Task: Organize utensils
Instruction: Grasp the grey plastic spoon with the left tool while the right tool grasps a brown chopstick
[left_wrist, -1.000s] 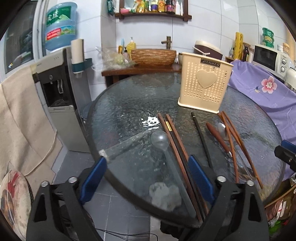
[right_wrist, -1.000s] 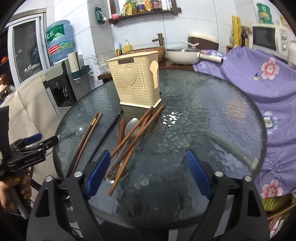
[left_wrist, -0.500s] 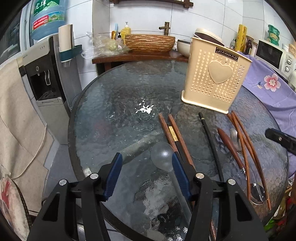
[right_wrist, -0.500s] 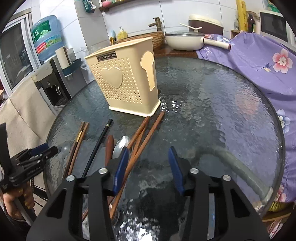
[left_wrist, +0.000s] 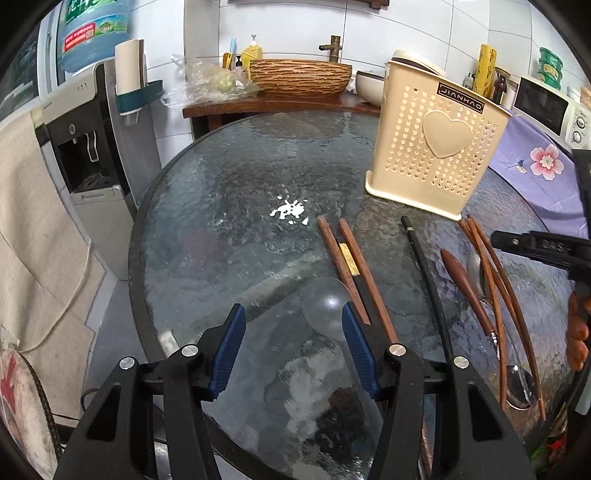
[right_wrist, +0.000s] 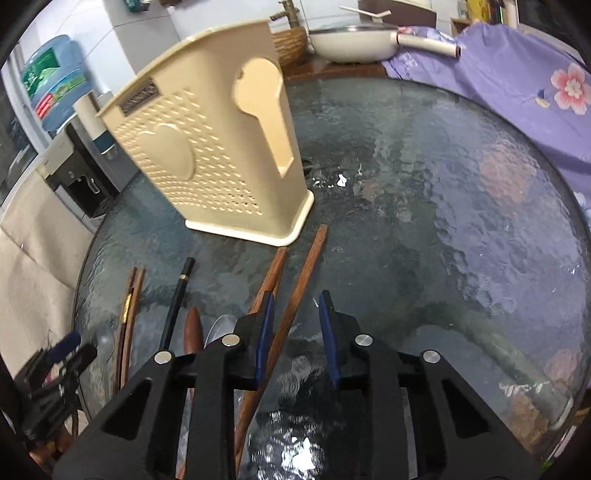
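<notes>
- Our right tongs (right_wrist: 295, 306) are closing over the glass bench (right_wrist: 443, 221); one brown chopstick (right_wrist: 303, 273) runs between the blue pads, which do not yet press on it, and its twin (right_wrist: 271, 271) lies just outside the left pad.
- Our left tongs (left_wrist: 291, 332) stand half open with nothing between the pads; a clear spoon (left_wrist: 325, 302) lies just at the right pad's tip, at 1 o'clock.
- Outward from the left tongs: a brown chopstick pair (left_wrist: 347, 266) with a gold band, a black chopstick (left_wrist: 424, 266), then a wood-handled spoon (left_wrist: 461, 280), all loose on the bench.
- The cream holder (left_wrist: 432, 147) stands upright at 1 o'clock from the left tongs, at 11 o'clock from the right.
- We judge the step to be the first pick-up: nothing is in the holder as far as we see. Next the right pads must close fully on the stick, lift it, and tip it upright over the holder's open top.
- Writing: the holder's black plate reads "JIANHAO"; the water bottle's label is too small to read.
</notes>
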